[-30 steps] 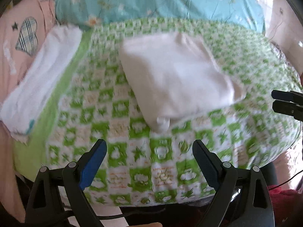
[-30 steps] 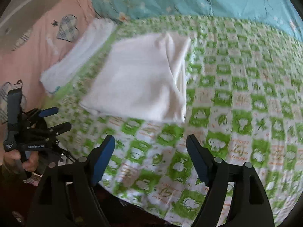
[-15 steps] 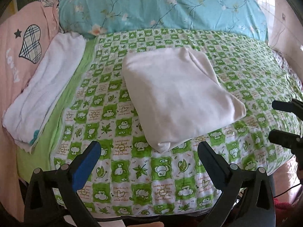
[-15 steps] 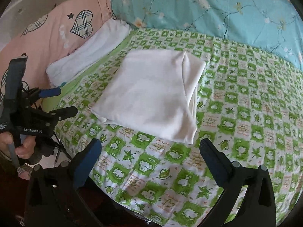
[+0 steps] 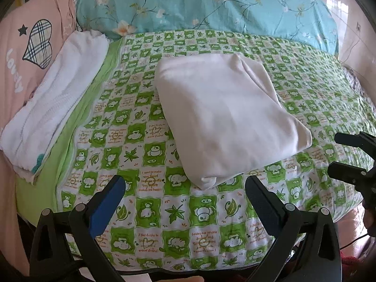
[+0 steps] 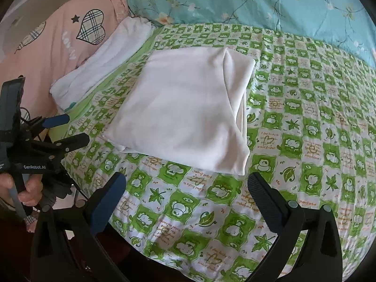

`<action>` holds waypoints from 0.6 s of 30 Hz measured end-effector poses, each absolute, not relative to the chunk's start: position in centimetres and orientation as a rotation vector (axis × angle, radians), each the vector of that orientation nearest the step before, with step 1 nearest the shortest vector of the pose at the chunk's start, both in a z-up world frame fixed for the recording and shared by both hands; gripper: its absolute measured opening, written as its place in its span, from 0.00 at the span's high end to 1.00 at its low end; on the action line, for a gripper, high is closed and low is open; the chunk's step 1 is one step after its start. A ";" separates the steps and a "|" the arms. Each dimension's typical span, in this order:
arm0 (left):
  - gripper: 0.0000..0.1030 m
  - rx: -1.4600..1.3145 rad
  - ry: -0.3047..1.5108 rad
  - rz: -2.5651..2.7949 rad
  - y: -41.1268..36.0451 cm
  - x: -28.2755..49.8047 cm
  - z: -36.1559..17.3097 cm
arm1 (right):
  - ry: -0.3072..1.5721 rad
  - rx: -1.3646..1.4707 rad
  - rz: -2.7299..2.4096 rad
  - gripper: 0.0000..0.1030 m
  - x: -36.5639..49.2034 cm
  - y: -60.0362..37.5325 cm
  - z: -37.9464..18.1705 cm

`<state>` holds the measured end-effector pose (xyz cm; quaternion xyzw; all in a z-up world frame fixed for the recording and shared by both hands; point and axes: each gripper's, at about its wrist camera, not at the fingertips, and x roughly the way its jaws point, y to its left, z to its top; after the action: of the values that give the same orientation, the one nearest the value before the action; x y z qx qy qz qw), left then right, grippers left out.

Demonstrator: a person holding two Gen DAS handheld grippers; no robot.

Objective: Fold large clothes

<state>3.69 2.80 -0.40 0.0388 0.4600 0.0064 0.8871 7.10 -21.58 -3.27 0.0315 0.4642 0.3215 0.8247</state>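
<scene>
A white garment (image 5: 225,115) (image 6: 188,108) lies folded into a thick rectangle on the green-and-white checked bedspread (image 5: 150,211) (image 6: 305,141). My left gripper (image 5: 185,188) hovers over the bed's near edge, just short of the garment's near corner, open with nothing between its fingers. My right gripper (image 6: 188,185) is open too, held back from the garment's near edge with only bedspread between its fingers. In the left wrist view the right gripper (image 5: 350,155) shows at the right edge. In the right wrist view the left gripper (image 6: 63,129) shows at the left, in a hand.
A folded white towel (image 5: 54,108) (image 6: 101,65) lies along the bed's left side, against a pink pillow (image 5: 21,54) (image 6: 54,35) with a plaid heart. A blue floral pillow (image 5: 211,2) (image 6: 258,0) lies across the head of the bed.
Both grippers have opened wider and drawn back a little from the garment. The folded garment lies where it was, free of any grip.
</scene>
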 end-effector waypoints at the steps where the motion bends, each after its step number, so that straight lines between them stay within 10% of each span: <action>1: 0.01 0.079 0.957 0.013 2.8 3.8 -0.4 | 0.989 0.069 0.681 0.00 7.1 -21.6 -3.3; 18: 0.01 0.065 0.945 0.010 2.4 4.2 0.0 | 0.964 0.070 0.698 0.00 7.9 -21.3 -2.5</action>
<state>4.25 2.45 0.03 0.0311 0.4550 0.0047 0.8899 7.90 -21.28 -2.50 0.0331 0.4539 0.3289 0.8275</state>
